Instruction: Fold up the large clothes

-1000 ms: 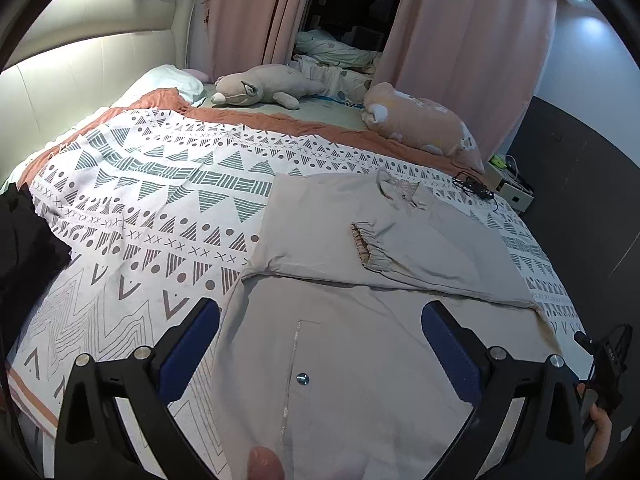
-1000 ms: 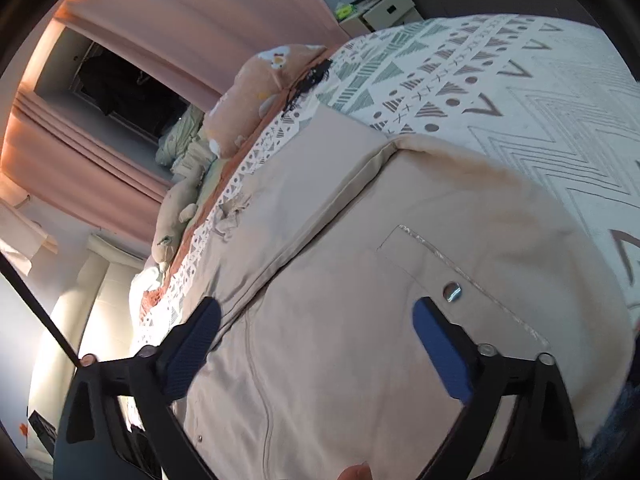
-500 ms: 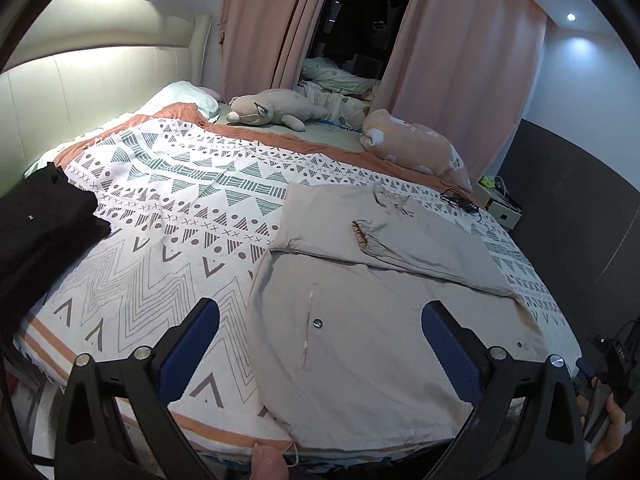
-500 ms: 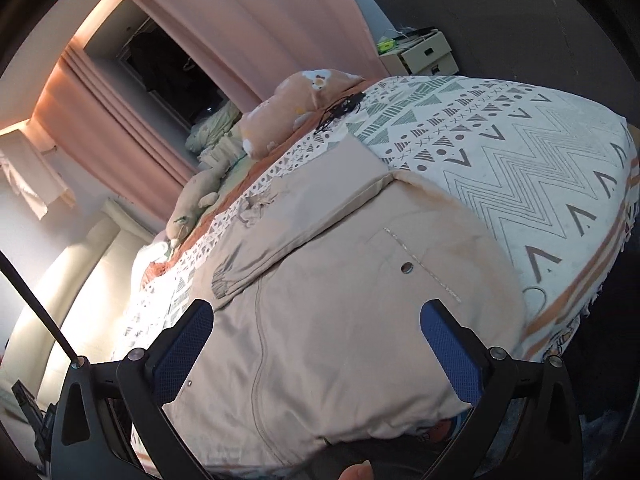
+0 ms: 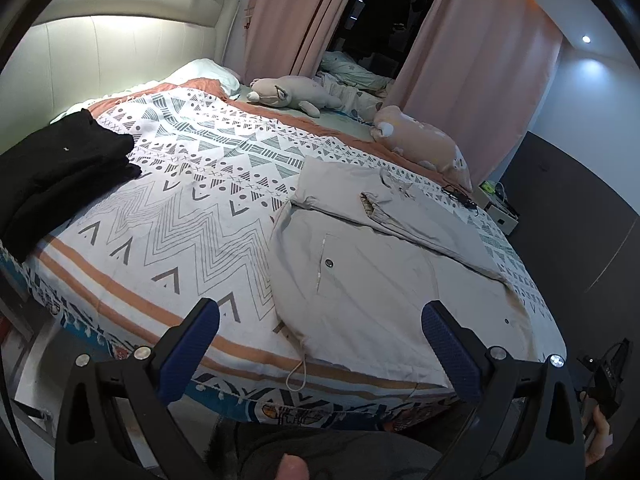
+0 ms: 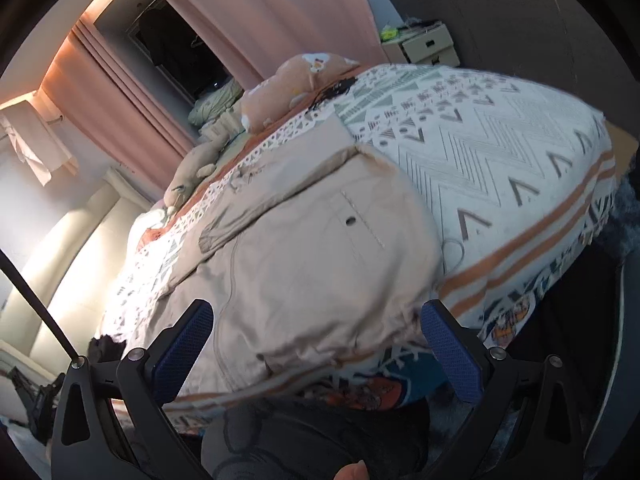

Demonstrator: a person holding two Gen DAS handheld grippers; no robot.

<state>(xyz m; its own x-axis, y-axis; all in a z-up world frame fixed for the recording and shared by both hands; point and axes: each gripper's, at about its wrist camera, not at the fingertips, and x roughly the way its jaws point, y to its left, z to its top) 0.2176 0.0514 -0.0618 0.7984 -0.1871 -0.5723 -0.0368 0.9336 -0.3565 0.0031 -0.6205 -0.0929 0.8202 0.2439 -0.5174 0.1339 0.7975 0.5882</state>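
The left gripper (image 5: 320,354) has black, angular plastic arms with triangular cut-outs, silver round screws at the joints, and blue, finely textured pads (image 5: 188,354) inside its fingers. The right gripper (image 6: 318,350) is built the same, with matching blue pads (image 6: 450,350). A fingertip (image 5: 294,467) shows at the near edge.

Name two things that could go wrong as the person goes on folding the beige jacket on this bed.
The beige jacket lies at the bed's near edge, its hem cord hanging over; a tug might slide it off. The folded sleeve rests loosely on top and may unfold. Both the left gripper and right gripper are open, holding nothing.
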